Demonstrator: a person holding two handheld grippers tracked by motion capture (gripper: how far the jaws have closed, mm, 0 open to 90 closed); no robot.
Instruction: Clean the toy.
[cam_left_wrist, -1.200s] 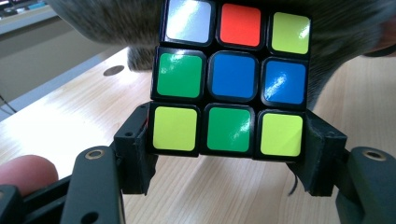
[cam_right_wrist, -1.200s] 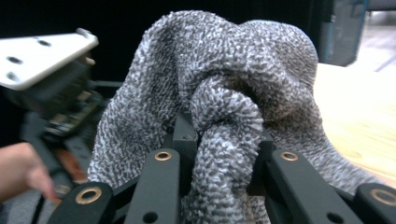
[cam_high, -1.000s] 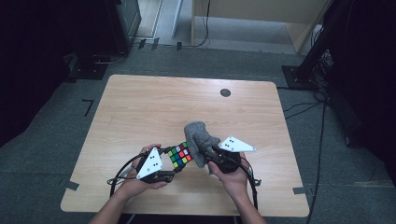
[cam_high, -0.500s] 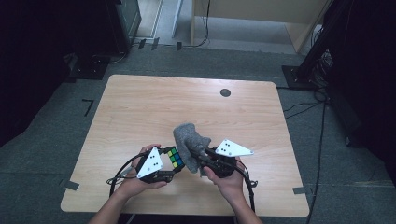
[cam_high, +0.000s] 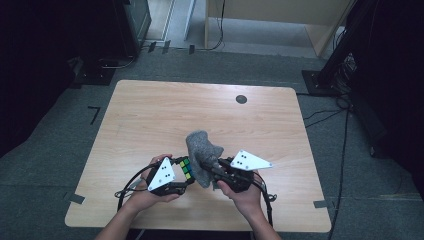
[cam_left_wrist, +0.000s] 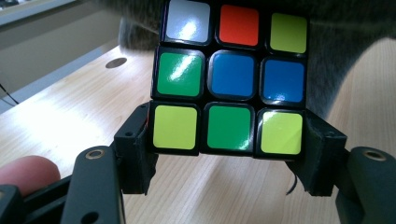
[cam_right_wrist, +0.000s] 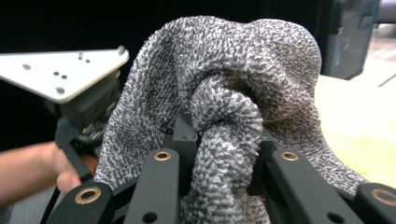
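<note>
Pale wooden counter with rounded corners and a dark round grommet, standing on grey carpet in a dim room. Near the counter's front edge, the left claw clamps a puzzle cube by its lowest row; the right claw pinches a grey knitted cloth that touches the cube.

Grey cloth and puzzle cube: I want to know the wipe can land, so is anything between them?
Nothing visible. The grey knitted cloth, clamped in the right gripper, hangs directly against the multicoloured puzzle cube gripped by the left gripper.
</note>
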